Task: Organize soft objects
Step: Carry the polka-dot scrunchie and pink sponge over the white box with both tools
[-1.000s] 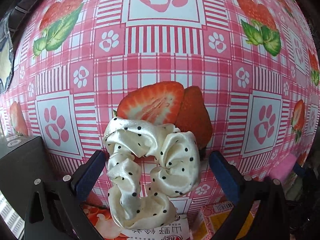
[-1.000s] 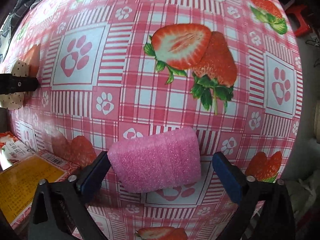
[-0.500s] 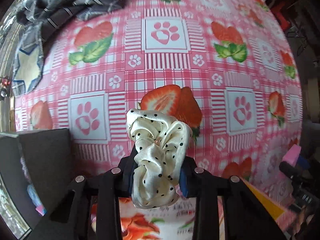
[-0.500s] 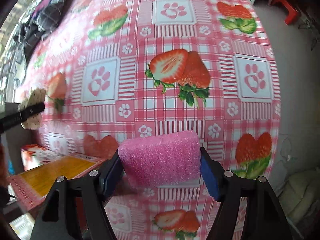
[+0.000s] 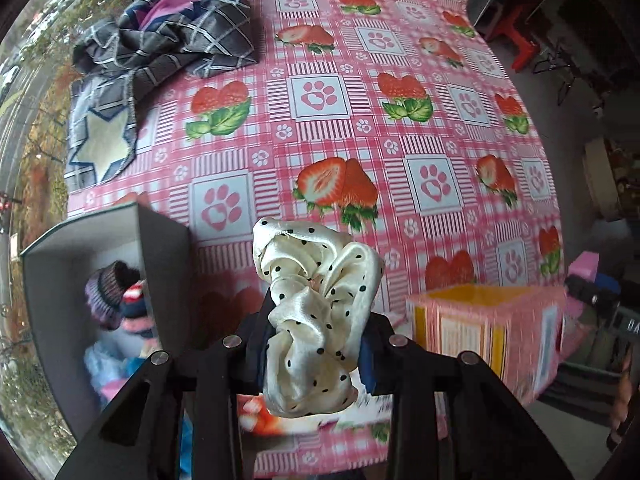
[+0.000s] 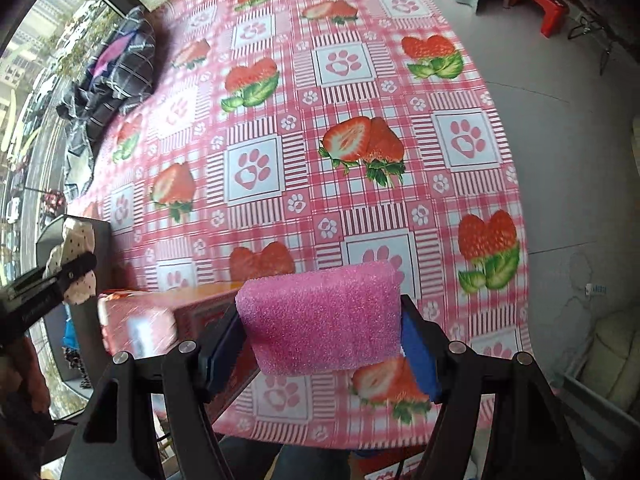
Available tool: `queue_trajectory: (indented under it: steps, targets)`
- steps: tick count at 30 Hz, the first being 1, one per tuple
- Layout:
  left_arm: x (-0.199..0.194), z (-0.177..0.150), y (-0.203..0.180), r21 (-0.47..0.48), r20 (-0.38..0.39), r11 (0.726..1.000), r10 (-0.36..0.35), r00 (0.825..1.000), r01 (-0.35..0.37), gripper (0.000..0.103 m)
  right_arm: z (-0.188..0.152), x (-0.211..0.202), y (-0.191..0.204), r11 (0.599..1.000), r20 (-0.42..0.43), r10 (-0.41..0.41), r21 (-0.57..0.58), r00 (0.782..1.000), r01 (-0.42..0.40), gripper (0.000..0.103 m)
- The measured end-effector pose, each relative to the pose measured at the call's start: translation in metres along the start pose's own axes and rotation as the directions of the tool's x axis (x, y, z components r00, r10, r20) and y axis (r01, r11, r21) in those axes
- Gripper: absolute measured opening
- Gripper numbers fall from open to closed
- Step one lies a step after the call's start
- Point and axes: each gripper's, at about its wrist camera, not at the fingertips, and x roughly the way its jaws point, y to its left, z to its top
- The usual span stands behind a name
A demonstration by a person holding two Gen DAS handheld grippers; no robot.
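My left gripper (image 5: 316, 344) is shut on a cream satin scrunchie with black dots (image 5: 316, 304) and holds it high above the table. The scrunchie also shows at the left of the right wrist view (image 6: 74, 258). My right gripper (image 6: 322, 334) is shut on a pink foam sponge (image 6: 324, 316), also lifted above the table. A grey box (image 5: 80, 276) at my lower left holds several knitted soft items (image 5: 116, 296). A pink and yellow carton (image 5: 484, 320) stands open at the lower right; it also shows in the right wrist view (image 6: 140, 320).
The table wears a pink checked cloth with strawberries and paw prints (image 5: 400, 140). A dark plaid cloth heap (image 5: 168, 44) and a star-patterned piece (image 5: 100, 140) lie at the far left. A window runs along the left; floor and a red stool (image 6: 540, 0) lie right.
Both grippers closed on their objects, the left on the scrunchie and the right on the sponge, and rose well above the table. The grey box and the carton came into view.
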Motion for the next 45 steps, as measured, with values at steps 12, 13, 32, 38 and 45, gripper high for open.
queue_trajectory:
  steps: [12,13,32,38,45]
  targets:
    - [-0.042,-0.056,0.054,-0.06,0.046,0.998,0.001,0.999,0.002,0.037,-0.032,-0.046,0.045,0.999,0.097,0.031,0.024,0.995,-0.033,0.073]
    - [-0.044,-0.061,0.059,-0.068,0.048,0.998,0.003,0.999,0.0,0.037,-0.035,-0.049,0.055,0.999,0.101,0.038,0.009,0.994,-0.04,0.073]
    - [-0.069,-0.137,0.144,-0.292,0.08,0.956,0.048,0.996,-0.023,0.037,-0.066,-0.034,0.22,0.932,0.006,0.103,-0.351,0.995,-0.094,0.073]
    - [-0.066,-0.15,0.157,-0.341,0.066,0.939,0.06,0.996,-0.034,0.037,-0.073,-0.024,0.262,0.884,-0.027,0.095,-0.458,0.995,-0.097,0.073]
    - [-0.061,-0.161,0.17,-0.379,0.045,0.924,0.069,0.997,-0.047,0.037,-0.078,-0.013,0.3,0.832,-0.054,0.083,-0.545,0.995,-0.099,0.073]
